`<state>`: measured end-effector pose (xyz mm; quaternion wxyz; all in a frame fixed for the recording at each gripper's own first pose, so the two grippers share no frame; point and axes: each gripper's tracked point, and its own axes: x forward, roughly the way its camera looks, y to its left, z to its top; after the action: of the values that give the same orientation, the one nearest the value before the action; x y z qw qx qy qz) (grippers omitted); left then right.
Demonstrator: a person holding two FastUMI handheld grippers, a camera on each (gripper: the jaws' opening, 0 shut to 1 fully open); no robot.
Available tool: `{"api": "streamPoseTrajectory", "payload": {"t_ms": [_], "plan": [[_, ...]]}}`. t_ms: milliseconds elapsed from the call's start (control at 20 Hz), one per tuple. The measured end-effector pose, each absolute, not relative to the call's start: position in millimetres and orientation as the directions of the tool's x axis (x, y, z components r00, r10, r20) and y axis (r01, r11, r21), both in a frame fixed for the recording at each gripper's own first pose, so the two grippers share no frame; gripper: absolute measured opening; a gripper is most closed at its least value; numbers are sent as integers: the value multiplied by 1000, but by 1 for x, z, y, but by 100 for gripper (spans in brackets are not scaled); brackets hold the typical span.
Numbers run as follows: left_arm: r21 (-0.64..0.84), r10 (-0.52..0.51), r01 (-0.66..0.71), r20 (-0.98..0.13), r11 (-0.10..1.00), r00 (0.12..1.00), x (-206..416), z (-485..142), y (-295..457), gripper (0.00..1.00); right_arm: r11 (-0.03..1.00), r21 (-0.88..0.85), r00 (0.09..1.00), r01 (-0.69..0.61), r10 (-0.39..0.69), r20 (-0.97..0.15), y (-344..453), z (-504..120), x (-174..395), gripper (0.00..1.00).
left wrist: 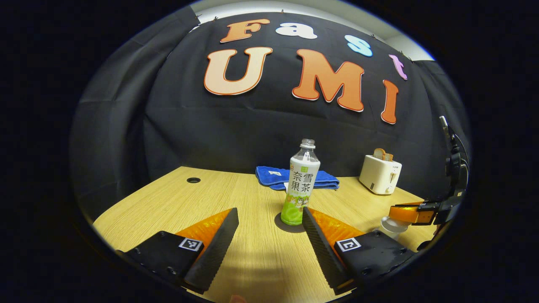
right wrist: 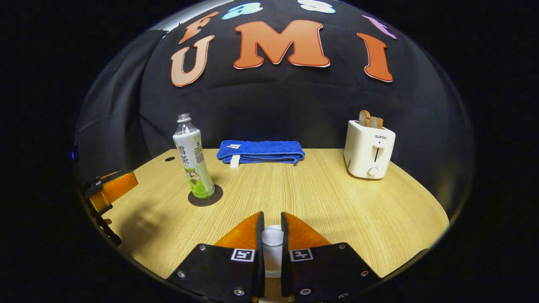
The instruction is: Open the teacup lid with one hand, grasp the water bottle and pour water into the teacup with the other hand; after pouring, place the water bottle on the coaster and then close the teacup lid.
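My right gripper (right wrist: 272, 235) fingers closed on teacup lid (right wrist: 272, 236), ready for closing or just seated; cannot tell which. Left gripper (left wrist: 269, 233) fingers spread wide, empty, just short of water bottle (left wrist: 301, 185). Bottle upright on coaster (left wrist: 283, 224), uncapped, so placing step looks done. Teacup (left wrist: 391, 226) sits under right gripper near table (left wrist: 236, 198) edge. Blue towel (right wrist: 260, 152), toaster (right wrist: 369, 149) well back; nothing obstructs.
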<state>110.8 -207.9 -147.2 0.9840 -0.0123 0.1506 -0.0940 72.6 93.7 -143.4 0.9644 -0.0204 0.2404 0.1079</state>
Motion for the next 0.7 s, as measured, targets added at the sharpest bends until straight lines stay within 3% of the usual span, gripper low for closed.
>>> {"api": "streamPoseTrajectory", "payload": {"t_ms": [150, 450, 550, 600, 650, 700], "plan": [[-58, -186, 177, -294, 982, 938, 111, -146, -208, 99, 975, 4, 854, -220, 195, -483, 95, -152, 73, 16], [-59, -185, 176, -282, 983, 941, 111, -143, -209, 99, 977, 28, 855, -209, 197, -480, 90, -147, 73, 28], [-60, -185, 175, -275, 983, 944, 111, -140, -210, 99, 979, 35, 873, -200, 194, -448, 86, -133, 73, 43], [-60, -185, 175, -272, 983, 945, 111, -139, -210, 99, 980, 39, 881, -193, 191, -433, 83, -127, 72, 61], [-61, -185, 175, -269, 983, 945, 111, -138, -210, 99, 982, 44, 887, -185, 187, -423, 79, -122, 72, 65], [-61, -184, 174, -266, 983, 946, 112, -137, -211, 99, 983, 48, 893, -178, 181, -413, 76, -117, 70, 83]]}}
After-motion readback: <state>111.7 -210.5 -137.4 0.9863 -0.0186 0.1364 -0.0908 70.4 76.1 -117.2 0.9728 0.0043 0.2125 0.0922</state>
